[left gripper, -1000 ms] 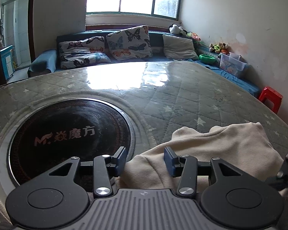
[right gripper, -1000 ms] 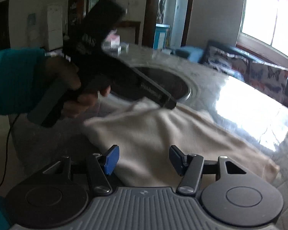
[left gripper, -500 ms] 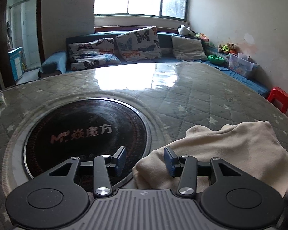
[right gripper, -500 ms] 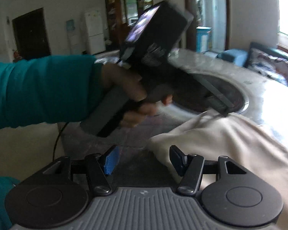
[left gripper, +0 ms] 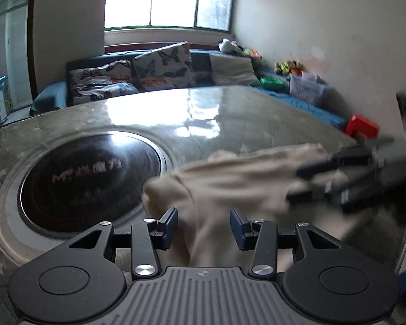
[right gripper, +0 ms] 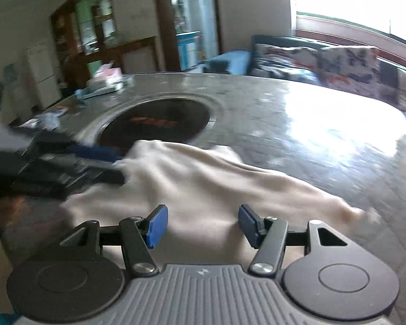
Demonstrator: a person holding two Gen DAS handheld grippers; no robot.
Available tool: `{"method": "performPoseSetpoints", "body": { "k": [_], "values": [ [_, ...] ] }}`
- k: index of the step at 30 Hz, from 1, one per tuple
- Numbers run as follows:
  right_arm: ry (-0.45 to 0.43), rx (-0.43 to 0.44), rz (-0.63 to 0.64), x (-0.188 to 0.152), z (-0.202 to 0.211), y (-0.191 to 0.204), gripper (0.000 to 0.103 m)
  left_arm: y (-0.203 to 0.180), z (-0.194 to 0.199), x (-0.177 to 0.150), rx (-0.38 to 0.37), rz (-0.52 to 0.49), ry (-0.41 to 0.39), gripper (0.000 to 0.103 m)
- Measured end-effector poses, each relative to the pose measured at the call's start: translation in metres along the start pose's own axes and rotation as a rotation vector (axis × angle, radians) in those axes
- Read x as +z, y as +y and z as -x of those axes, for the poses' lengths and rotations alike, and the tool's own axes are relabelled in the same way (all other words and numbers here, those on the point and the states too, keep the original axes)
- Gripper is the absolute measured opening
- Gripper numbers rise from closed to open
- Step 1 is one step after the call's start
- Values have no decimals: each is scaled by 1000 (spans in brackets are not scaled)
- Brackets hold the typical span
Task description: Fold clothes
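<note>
A cream garment (left gripper: 230,178) lies crumpled on the round table (left gripper: 257,113), next to the black cooker plate (left gripper: 92,173) set into it. My left gripper (left gripper: 203,227) hovers open over the garment's near edge, and cloth shows in the gap without the pads pressing on it. In the right wrist view the garment (right gripper: 203,184) stretches from left to right. My right gripper (right gripper: 203,224) stands open just above it. The left gripper (right gripper: 67,168) is a blur at the cloth's left end, and the right gripper (left gripper: 338,178) is a blur at the cloth's right end.
A sofa with butterfly cushions (left gripper: 162,67) runs along the wall under the window. A red stool (left gripper: 362,128) and a clear plastic box (left gripper: 305,88) stand by the right wall. A tissue box and papers (right gripper: 105,81) sit at the table's far edge.
The left gripper came down from its raised position to the garment's left end. The right gripper swung in over the cloth and now shows in the left view. Neither jaw opening changed.
</note>
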State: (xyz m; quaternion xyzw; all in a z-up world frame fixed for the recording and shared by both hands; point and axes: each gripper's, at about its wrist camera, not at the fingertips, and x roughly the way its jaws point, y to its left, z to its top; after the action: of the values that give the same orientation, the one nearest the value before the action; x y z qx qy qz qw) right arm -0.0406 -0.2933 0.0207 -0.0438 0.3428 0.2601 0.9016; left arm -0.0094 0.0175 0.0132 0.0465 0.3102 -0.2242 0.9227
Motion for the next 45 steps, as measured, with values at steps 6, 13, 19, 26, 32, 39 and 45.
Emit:
{"method": "performPoseSetpoints", "body": {
  "k": [6,13,19,26,32,39,45],
  "values": [
    [-11,-111,-71,-11,4,-31,59,6,1,-12,12,20,18,46],
    [-51,-166,-79,3,-1,-36,59,5,8,-4,22,36,-6,46],
    [-6,-260,-43,13,-18,-40,59,2,8,-4,27,46,2,46],
    [-8,-209,62,-8,23,-16,63,5,11,-17,28,58,18,48],
    [31,-216,119,-43,45,3,65,7,14,-21,33,53,23,49],
    [8,-244,78,-54,65,-5,66,8,22,-24,38,70,24,51],
    [12,-297,23,-60,61,-20,66,9,26,-28,49,91,29,51]
  ]
}}
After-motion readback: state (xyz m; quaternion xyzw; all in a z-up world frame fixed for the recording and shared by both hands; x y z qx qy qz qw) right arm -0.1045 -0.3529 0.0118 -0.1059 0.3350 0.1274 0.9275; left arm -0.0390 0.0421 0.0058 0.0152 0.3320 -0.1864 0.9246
